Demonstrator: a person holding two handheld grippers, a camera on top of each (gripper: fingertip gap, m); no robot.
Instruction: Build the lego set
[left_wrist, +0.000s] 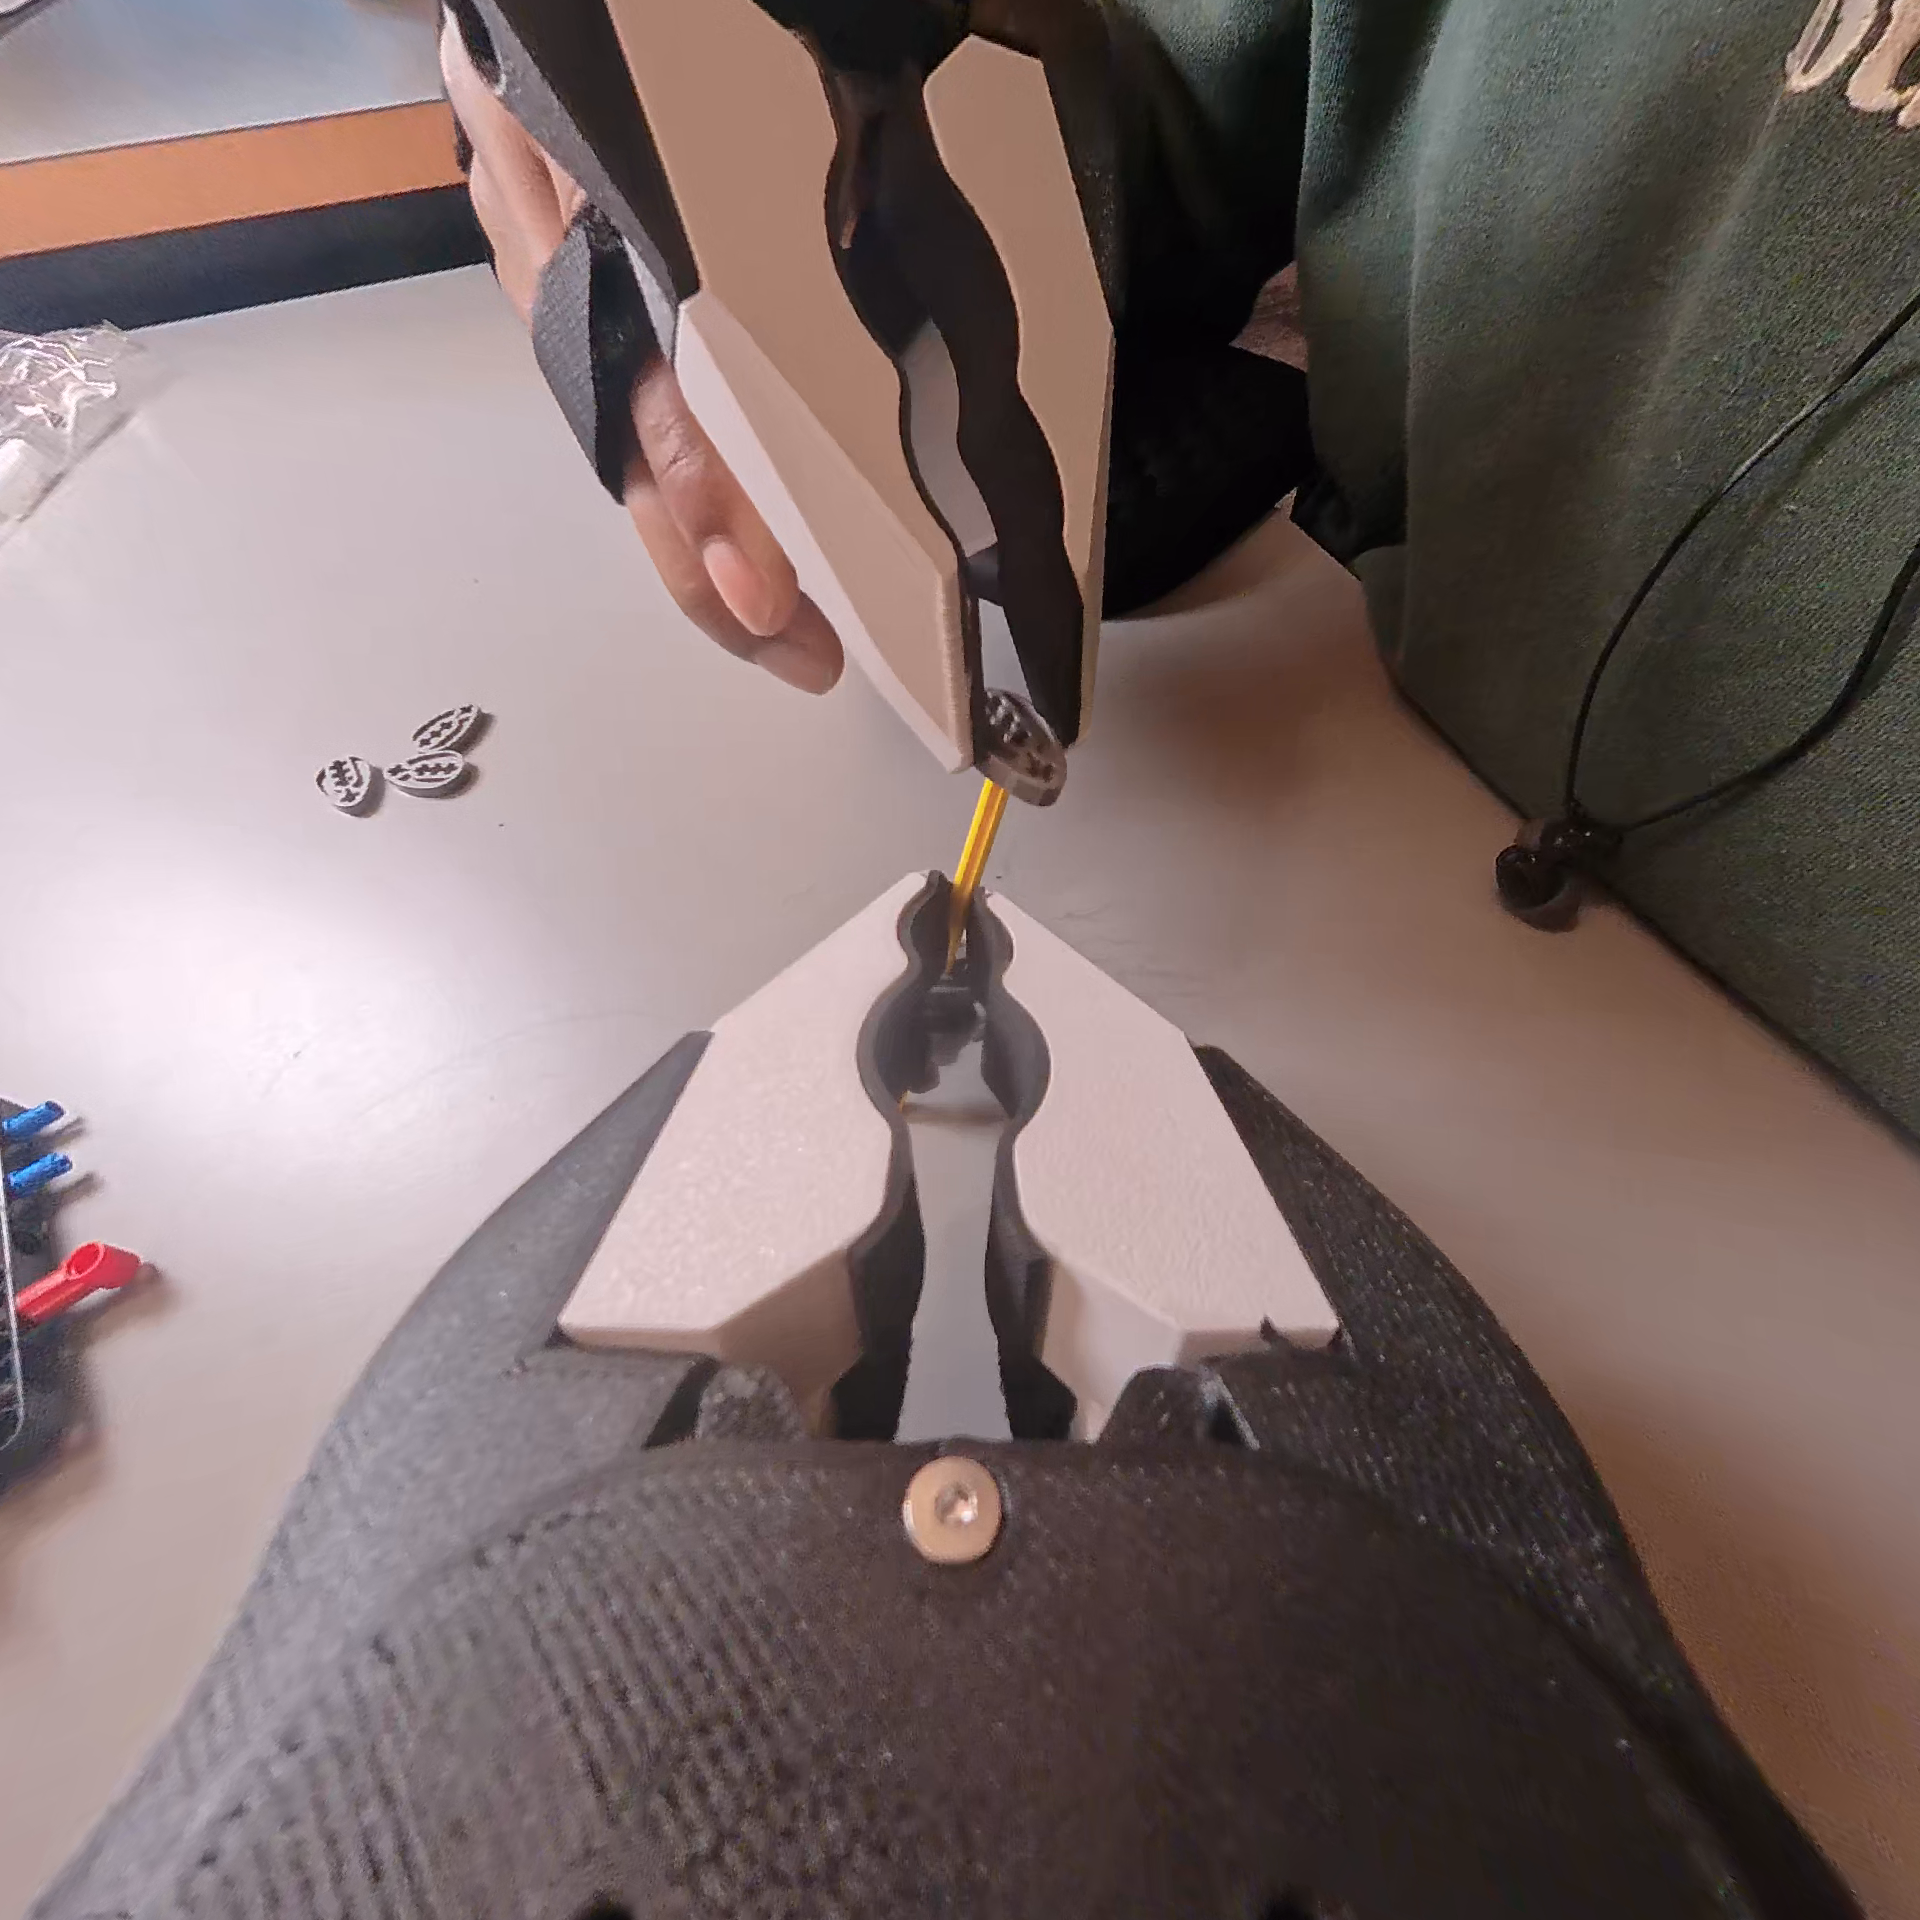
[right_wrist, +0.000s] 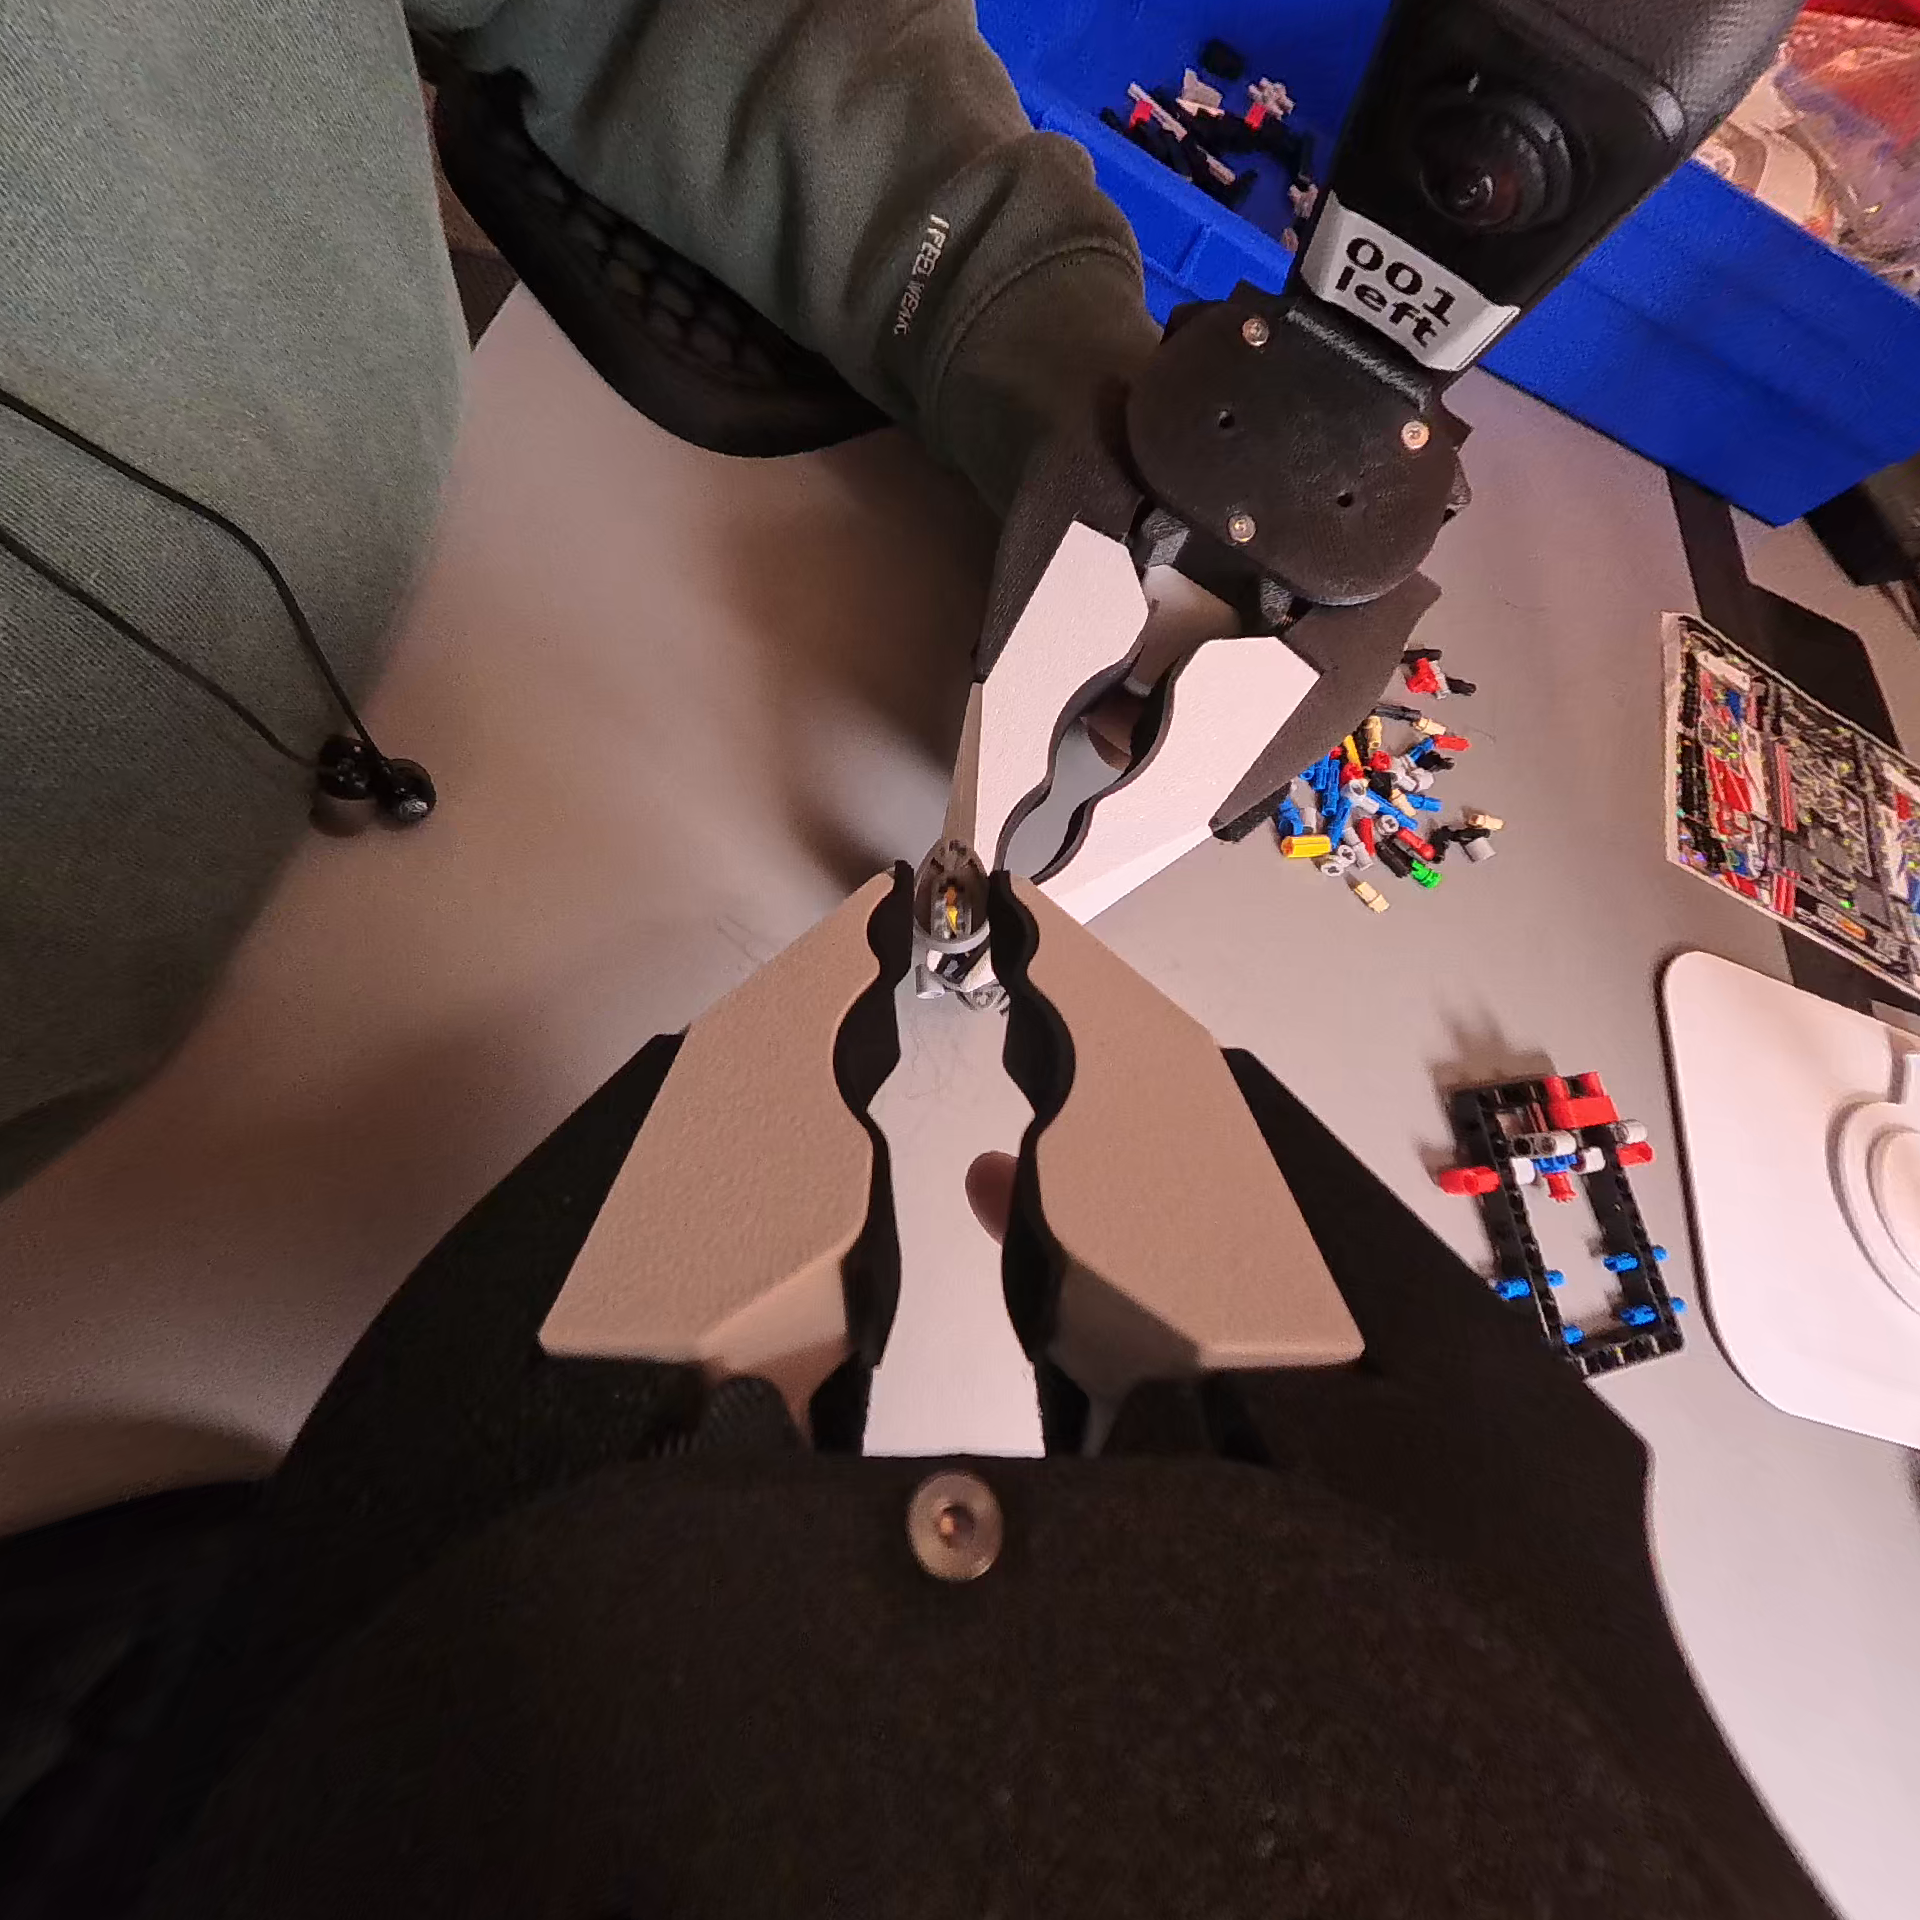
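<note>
In the left wrist view my left gripper (left_wrist: 956, 902) is shut on a thin yellow axle (left_wrist: 982, 836) with small black parts on it, back between the jaws. My right gripper (left_wrist: 1023, 753) comes down from above, shut on a grey oval piece (left_wrist: 1029, 750) at its tips. The axle's far end meets that piece. In the right wrist view my right gripper (right_wrist: 945, 896) holds the grey oval piece (right_wrist: 948, 868), and the left gripper (right_wrist: 997, 842) reaches in from the upper right, tip to tip. Both are held above the table.
Three more grey oval pieces (left_wrist: 405, 764) lie on the grey table (left_wrist: 312, 987). Blue pins (left_wrist: 36, 1143) and a red part (left_wrist: 78, 1278) lie at the left. A pile of small parts (right_wrist: 1382, 800), a black frame assembly (right_wrist: 1569, 1216), a booklet (right_wrist: 1797, 800) and a blue bin (right_wrist: 1662, 343) lie on the right. My left and right fingertips are right by each other.
</note>
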